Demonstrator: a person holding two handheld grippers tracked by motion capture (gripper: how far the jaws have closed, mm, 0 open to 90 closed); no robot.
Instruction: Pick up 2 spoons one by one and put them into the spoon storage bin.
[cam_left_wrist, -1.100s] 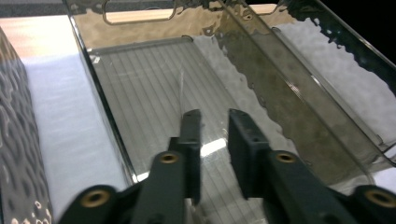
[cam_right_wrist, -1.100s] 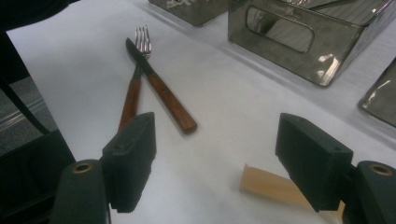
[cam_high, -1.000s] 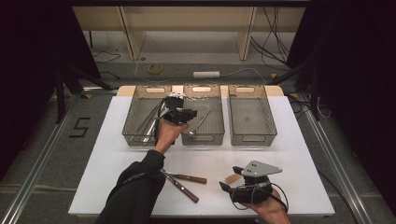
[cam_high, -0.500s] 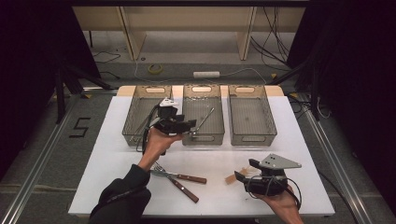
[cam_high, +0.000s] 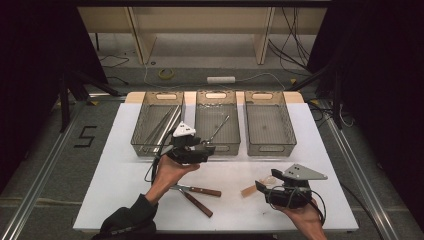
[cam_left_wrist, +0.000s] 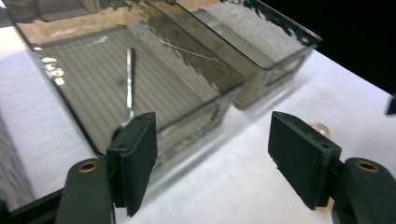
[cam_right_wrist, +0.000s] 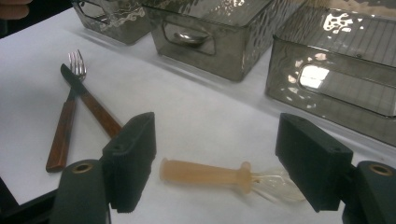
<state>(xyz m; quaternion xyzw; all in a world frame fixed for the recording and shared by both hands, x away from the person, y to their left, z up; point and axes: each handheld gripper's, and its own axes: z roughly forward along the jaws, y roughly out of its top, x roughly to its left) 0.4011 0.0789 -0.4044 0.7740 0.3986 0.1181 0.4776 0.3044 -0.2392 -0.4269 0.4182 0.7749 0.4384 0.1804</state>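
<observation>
Your right gripper (cam_right_wrist: 215, 168), lower right in the high view, has its jaws spread around the small whisk with a pale orange handle (cam_right_wrist: 205, 174), untouched on the white table (cam_right_wrist: 196, 112); its long axis runs across the frame, wires to the right. Your left gripper (cam_high: 209, 149), centre frame and level, has just been opening, nothing between its jaws. Before it, the middle smoky plastic bin (cam_left_wrist: 154, 79) holds a metal spoon (cam_left_wrist: 129, 84). A wooden-handled fork (cam_right_wrist: 65, 116) and knife (cam_right_wrist: 91, 105) lie crossed.
</observation>
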